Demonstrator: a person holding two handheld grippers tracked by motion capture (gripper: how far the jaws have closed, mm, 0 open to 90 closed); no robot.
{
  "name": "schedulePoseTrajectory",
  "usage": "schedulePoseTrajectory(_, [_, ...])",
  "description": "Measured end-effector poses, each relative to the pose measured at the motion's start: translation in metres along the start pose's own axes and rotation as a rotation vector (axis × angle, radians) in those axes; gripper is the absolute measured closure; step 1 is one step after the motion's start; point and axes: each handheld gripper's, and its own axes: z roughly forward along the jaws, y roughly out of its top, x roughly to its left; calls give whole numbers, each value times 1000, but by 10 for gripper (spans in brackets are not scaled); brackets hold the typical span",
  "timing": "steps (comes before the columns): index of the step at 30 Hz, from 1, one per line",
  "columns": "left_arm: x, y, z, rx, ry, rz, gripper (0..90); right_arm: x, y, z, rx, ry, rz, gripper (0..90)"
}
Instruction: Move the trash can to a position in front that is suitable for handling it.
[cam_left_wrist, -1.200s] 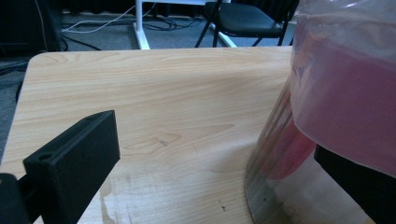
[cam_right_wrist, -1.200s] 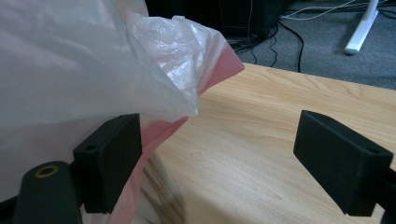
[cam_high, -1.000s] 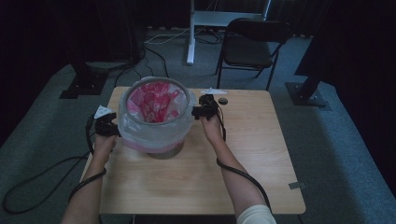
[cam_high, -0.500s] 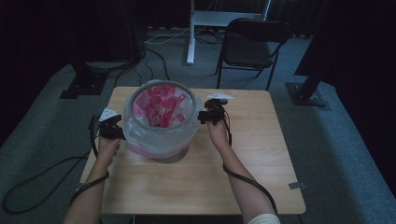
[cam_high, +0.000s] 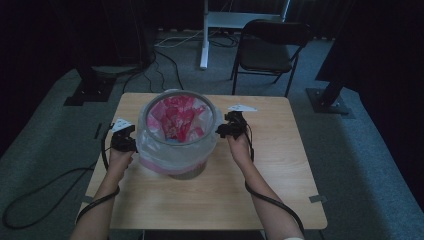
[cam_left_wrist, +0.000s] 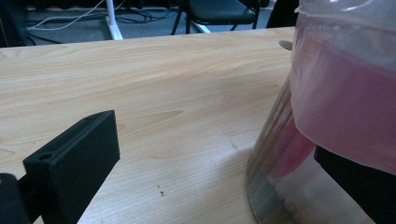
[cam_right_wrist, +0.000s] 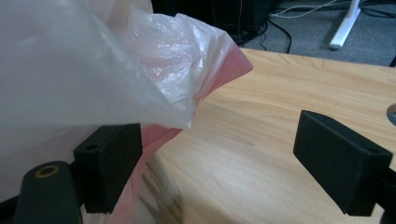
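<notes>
1. High view. A bin (cam_high: 177, 145) stands at mid-bench, toward the far edge, lined with a translucent bag (cam_high: 165, 155) whose mouth is folded down over the rim; pink material (cam_high: 175, 120) lies inside. The left hand-held gripper (cam_high: 123, 141) sits just beside the bin's left flank, the right hand-held gripper (cam_high: 231, 128) just beside the rim on the other side. Wooden bench (cam_high: 210, 200), otherwise bare near the person. A chair (cam_high: 267, 50) stands beyond on the carpet. The light is dim; how either pair of jaws stands is too small to read here.

2. Left gripper view. Jaws spread wide, holding nothing. One jaw lies over bare bench (cam_left_wrist: 154, 93); the other is tucked low against the bin (cam_left_wrist: 275, 177), partly under the bag overhang (cam_left_wrist: 345, 93). Whether that jaw touches the plastic cannot be told. The bin's base and top are cut off.

3. Right gripper view. Jaws likewise apart and empty. A loose fold of bag (cam_right_wrist: 177, 65) hangs above and in front of the left-hand jaw, pink showing beneath; the other jaw stands clear over the bench (cam_right_wrist: 261, 121). The bin wall is blurred at the lower edge.

4. Judgement. Step in hand: fitting the liner, with the overhang being settled on both sides. The next move likely calls for closing on the loose fold and drawing it down evenly, without tipping the bin.
</notes>
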Motion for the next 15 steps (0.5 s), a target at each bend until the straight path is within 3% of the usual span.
schedulePoseTrajectory(15, [-18,-2,-3,20,-31,28,0,-1,-14,-22,0,-14,33,151])
